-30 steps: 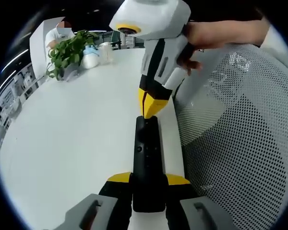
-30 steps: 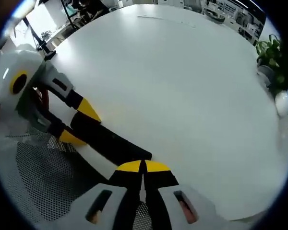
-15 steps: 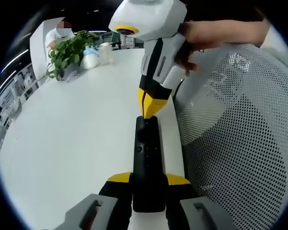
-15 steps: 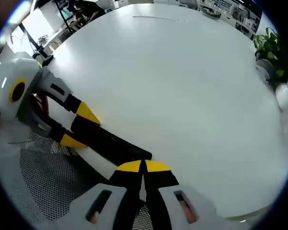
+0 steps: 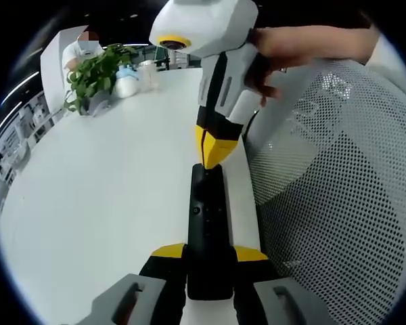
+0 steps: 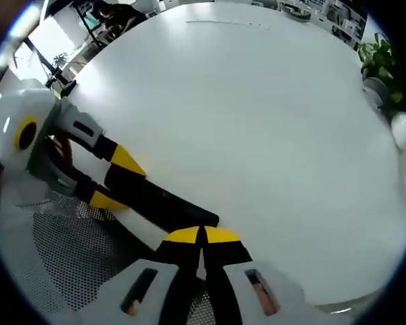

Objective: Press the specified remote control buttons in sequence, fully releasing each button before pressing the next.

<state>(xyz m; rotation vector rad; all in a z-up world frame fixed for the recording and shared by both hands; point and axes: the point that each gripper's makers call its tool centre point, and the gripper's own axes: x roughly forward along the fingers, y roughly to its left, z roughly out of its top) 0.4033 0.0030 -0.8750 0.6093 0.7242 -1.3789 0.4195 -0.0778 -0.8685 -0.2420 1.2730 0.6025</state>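
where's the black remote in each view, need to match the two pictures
Left gripper view: the remote runs up the lower centre, clamped between the left gripper's yellow-tipped jaws, with the right gripper's shut tips at its far end.
Right gripper view: the remote lies diagonally at lower left, just above that gripper's own shut tips.
Shared landmark: the potted plant on the white table.

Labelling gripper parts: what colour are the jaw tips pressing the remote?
Yellow, on the right hand-held gripper, clearest in the left gripper view.

remote [image 5: 208,223]: matt black plastic, smooth
table [image 5: 108,176]: plain white top, smooth, slight sheen
chair back [image 5: 338,196]: white perforated mesh, just beside the table
right gripper [image 5: 212,161]: glossy white plastic shell, yellow tips
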